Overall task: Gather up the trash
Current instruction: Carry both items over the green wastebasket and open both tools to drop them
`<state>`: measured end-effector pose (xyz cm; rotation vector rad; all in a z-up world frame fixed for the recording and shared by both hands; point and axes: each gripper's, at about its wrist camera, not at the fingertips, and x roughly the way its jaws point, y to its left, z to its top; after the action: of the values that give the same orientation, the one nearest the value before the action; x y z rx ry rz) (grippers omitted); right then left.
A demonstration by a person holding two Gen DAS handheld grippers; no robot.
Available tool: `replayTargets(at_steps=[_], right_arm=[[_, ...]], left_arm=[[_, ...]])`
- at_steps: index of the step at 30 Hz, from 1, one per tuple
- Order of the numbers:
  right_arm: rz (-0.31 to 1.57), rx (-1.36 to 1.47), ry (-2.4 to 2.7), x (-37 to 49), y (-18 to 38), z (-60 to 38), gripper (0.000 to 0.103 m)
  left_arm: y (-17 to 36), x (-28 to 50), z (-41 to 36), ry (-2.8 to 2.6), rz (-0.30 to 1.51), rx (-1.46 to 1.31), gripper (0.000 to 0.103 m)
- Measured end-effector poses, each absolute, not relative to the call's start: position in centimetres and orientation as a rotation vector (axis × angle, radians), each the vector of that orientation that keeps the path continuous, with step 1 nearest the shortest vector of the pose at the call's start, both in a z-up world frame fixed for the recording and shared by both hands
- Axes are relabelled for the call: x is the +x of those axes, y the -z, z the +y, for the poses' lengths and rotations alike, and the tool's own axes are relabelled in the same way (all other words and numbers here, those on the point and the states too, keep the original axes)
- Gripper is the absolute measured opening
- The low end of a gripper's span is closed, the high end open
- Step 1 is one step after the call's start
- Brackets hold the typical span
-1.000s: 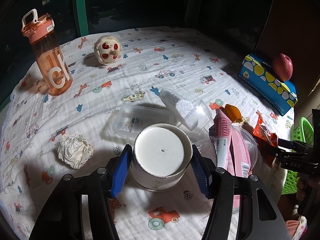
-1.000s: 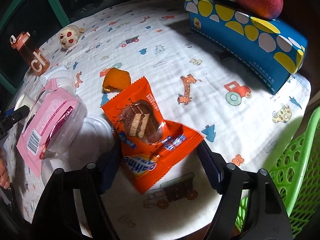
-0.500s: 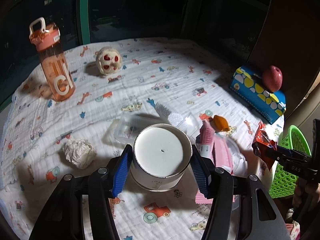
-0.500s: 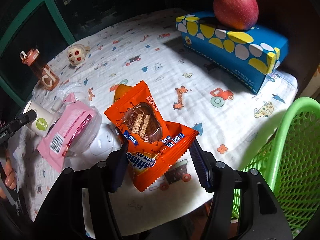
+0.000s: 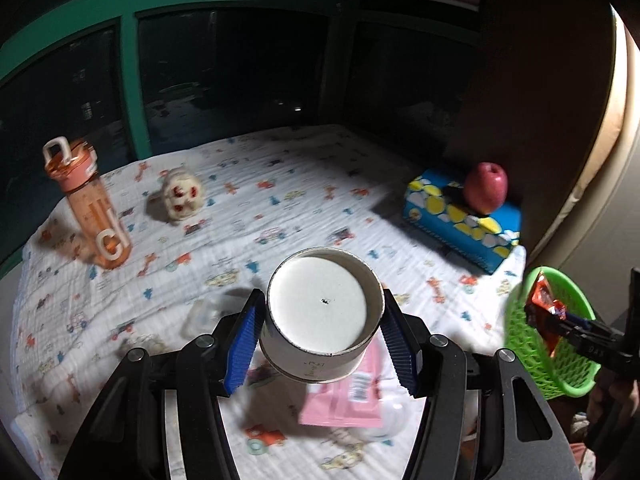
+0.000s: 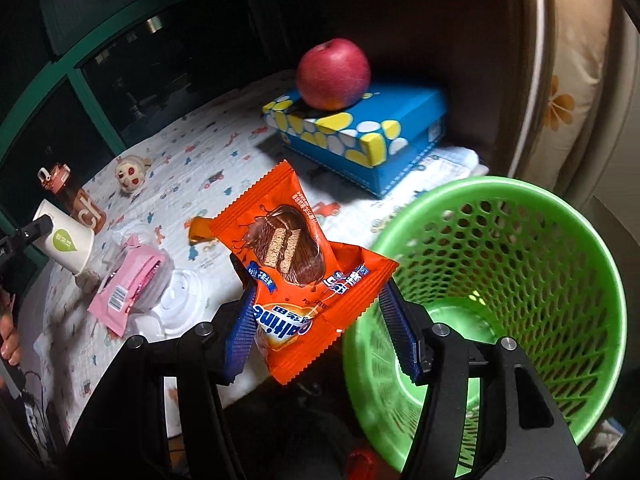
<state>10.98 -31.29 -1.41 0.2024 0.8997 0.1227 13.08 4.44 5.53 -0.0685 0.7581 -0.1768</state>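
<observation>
Here left fingers [image 5: 256, 344] clamp the paper cup [image 5: 322, 312]; right fingers [image 6: 240, 334] clamp the orange wrapper [image 6: 296, 272] beside the green basket [image 6: 500, 280].

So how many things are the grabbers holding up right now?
2. The left gripper holds a white paper cup; the right gripper holds an orange snack wrapper beside the green basket.

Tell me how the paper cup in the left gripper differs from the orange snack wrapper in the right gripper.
The paper cup is a rigid white cylinder; the orange wrapper is flat, crinkled and torn open. The cup hangs above the table; the wrapper sits by the green basket rim. Both are lifted, clamped in the left gripper and right gripper.
</observation>
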Motion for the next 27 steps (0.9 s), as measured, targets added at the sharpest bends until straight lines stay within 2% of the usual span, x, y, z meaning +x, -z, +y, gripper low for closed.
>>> replayTargets(at_steps=[9, 17, 27], right_arm=[[0.959, 0.231, 0.004, 8.3, 3.6, -37.3, 0.062], [0.974, 0.274, 0.047, 6.7, 4.7, -40.4, 0.080], [0.902, 0.293, 0.098, 4.0, 2.8, -43.8, 0.081]], left_arm=[[-7.4, 13.8, -4.8, 0.387, 0.751, -0.064, 0.056], [-8.4, 13.9, -14.3, 0.559, 0.754, -0.020, 0.056], [-5.4, 13.0, -24.0, 0.713, 0.834, 0.045, 0.056]])
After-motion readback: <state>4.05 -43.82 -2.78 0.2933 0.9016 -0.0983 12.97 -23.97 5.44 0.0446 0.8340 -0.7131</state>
